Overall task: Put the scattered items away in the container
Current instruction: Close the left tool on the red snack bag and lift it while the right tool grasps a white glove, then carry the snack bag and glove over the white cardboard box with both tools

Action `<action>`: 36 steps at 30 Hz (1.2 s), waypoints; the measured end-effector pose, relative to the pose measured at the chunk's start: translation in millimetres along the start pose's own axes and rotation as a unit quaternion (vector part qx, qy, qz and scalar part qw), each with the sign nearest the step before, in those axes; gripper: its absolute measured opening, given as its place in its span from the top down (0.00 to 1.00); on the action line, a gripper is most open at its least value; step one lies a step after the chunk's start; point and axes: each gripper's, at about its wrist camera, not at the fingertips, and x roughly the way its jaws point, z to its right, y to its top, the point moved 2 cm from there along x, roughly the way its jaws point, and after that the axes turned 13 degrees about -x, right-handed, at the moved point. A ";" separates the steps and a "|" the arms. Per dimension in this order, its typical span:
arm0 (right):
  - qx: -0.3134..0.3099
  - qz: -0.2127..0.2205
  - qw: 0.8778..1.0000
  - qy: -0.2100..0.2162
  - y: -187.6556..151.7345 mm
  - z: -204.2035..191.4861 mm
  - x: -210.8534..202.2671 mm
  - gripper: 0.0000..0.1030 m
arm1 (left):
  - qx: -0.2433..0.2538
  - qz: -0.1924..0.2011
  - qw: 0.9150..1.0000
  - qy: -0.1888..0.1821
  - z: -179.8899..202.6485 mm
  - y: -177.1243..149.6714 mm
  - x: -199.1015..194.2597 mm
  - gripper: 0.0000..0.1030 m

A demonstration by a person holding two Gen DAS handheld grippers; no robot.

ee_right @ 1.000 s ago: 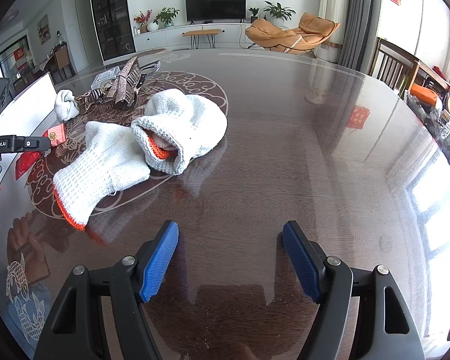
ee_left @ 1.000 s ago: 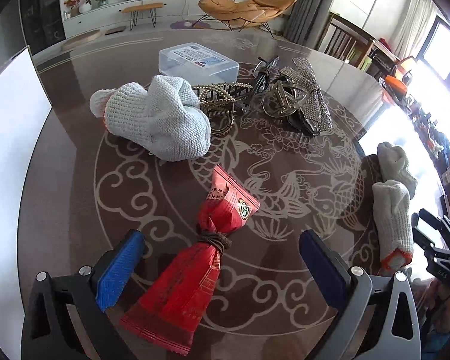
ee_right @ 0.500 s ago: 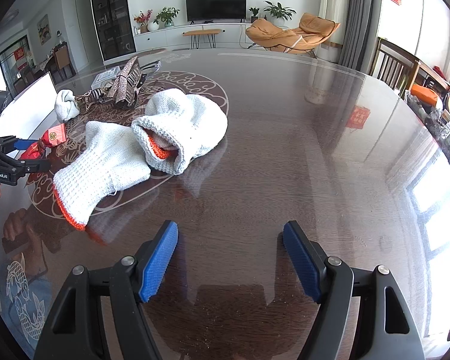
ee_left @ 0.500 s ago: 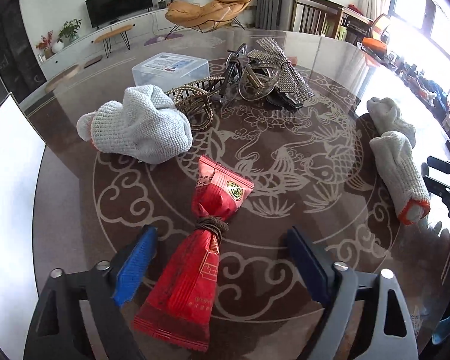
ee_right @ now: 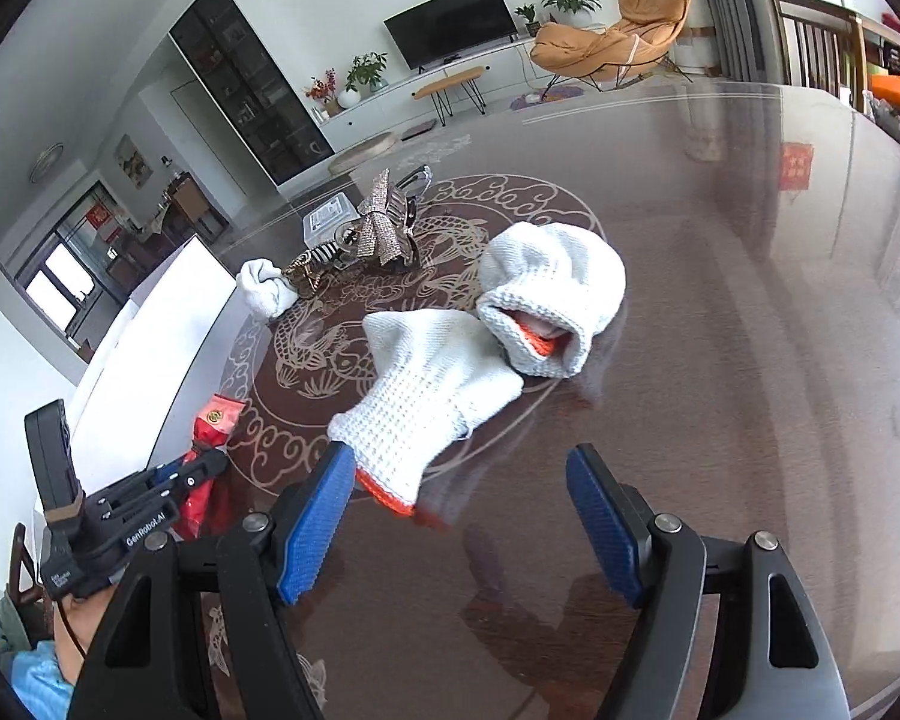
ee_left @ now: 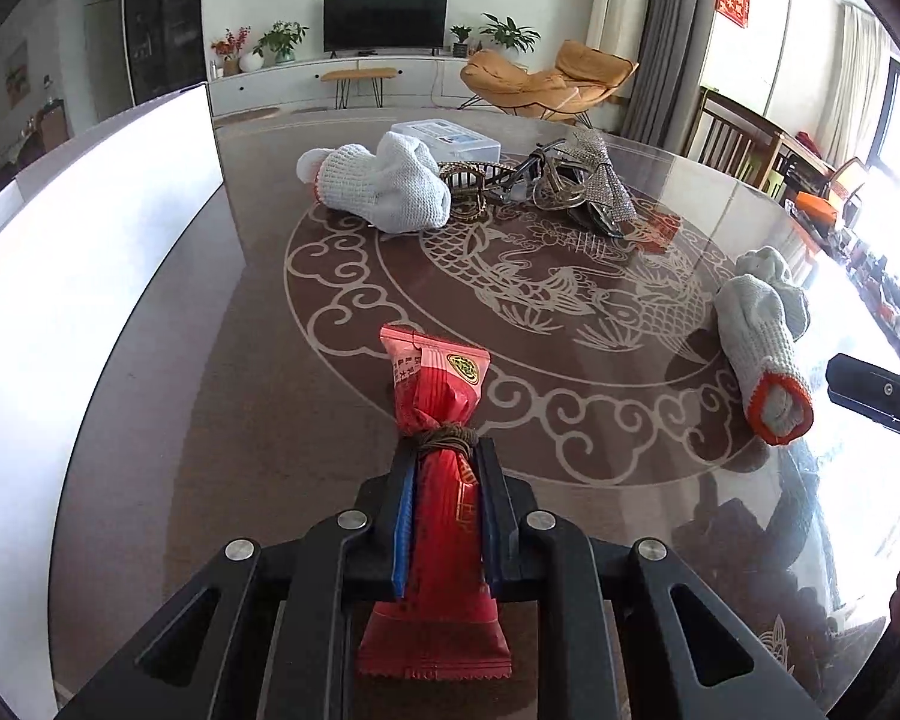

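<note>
A red snack packet (ee_left: 438, 384), tied round the middle with a brown band, sits between my left gripper's (ee_left: 447, 468) jaws. They are closing, and the blue pads press both its sides just below the band. In the right wrist view the same gripper (ee_right: 204, 465) holds the packet (ee_right: 213, 426) beside the white container (ee_right: 162, 324). My right gripper (ee_right: 459, 516) is open and low over the table. Its left finger is beside the orange cuff of a white knit glove (ee_right: 432, 396), which lies against a second glove (ee_right: 552, 294).
The white container's wall (ee_left: 90, 270) fills the left side. Farther back lie another white glove (ee_left: 384, 186), a heap of metal hair clips (ee_left: 570, 186) and a clear plastic box (ee_left: 450, 141). The glove pair (ee_left: 762, 348) lies right, near the right gripper's body (ee_left: 876, 396).
My left gripper moved in over the red packet and its wide-open jaws shut on it. My right gripper rolled and came closer to the nearer glove's cuff.
</note>
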 end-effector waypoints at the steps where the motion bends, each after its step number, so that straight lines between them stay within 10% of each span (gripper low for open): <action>1: 0.018 -0.011 1.000 -0.003 4.0 -6.1 10.1 0.28 | -0.007 0.002 1.000 -0.001 -0.7 0.8 0.2 0.83; 8: 0.033 -0.018 0.997 -0.072 22.7 -26.4 53.9 0.32 | -0.020 0.000 1.000 -0.015 -7.3 0.5 -1.8 0.83; 10: 0.016 -0.011 0.997 -0.079 18.7 -19.6 51.1 0.73 | -0.020 0.000 1.000 -0.016 -7.2 0.1 -1.8 0.83; 36: -0.164 -0.017 0.985 0.043 -38.0 -105.1 -5.6 0.73 | -0.061 0.009 0.995 -0.079 9.9 -46.0 -71.8 0.83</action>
